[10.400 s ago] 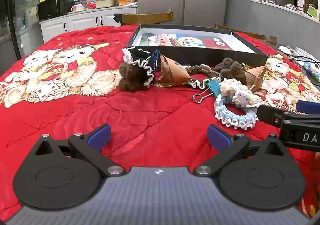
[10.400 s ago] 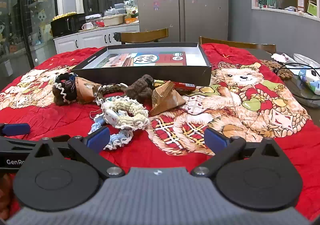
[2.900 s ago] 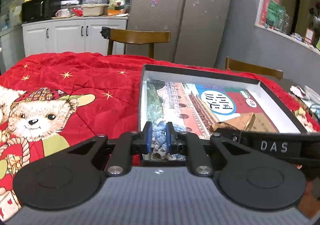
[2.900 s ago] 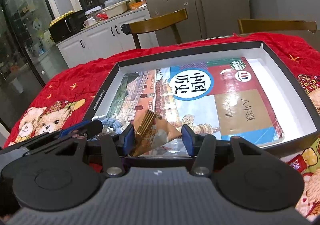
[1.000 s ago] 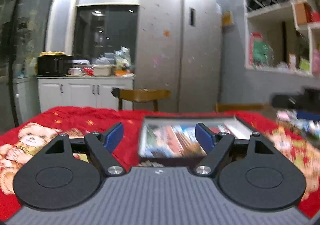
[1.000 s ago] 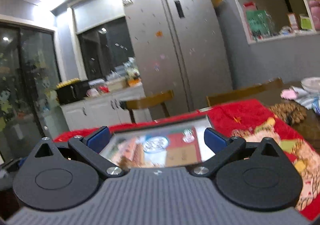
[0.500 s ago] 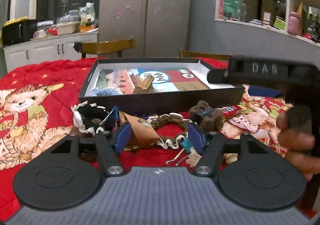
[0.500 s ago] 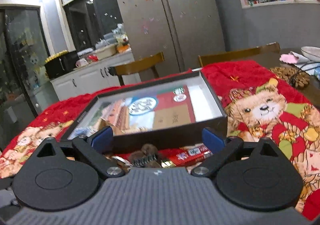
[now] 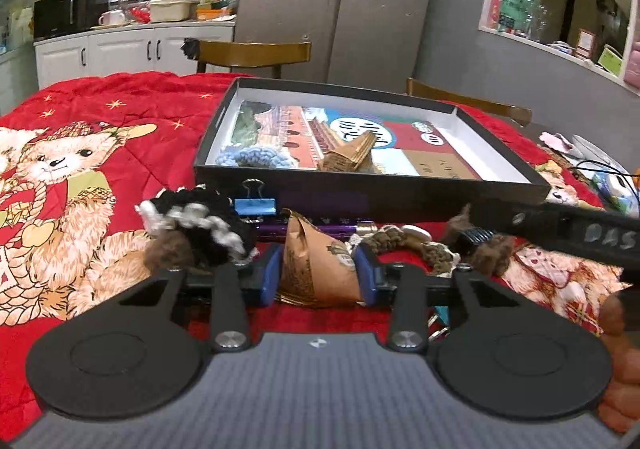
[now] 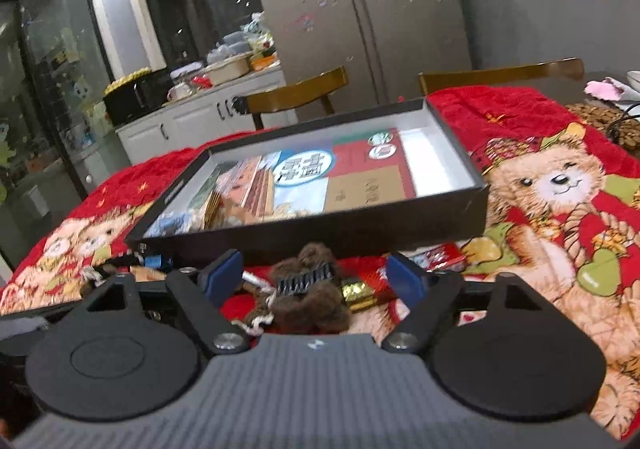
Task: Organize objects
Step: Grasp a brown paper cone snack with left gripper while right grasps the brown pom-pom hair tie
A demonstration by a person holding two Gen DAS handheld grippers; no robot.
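A black shallow box on the red bear quilt holds a book, a blue crochet scrunchie and a folded brown paper packet. Loose items lie in front of it. My left gripper is closing on a second brown paper packet, and its blue pads meet the packet's sides. My right gripper is closing too. A brown furry hair claw lies between its pads with gaps on both sides. That claw also shows under the right gripper's black arm.
A black-and-white scrunchie, a blue binder clip, a purple pen and a braided cord crowd the box's front wall. A red snack wrapper lies right of the claw. Wooden chairs stand behind the table.
Both grippers tipped down from facing the room to the pile in front of the box. Their jaws narrowed, the left around the paper packet, the right around the furry claw.
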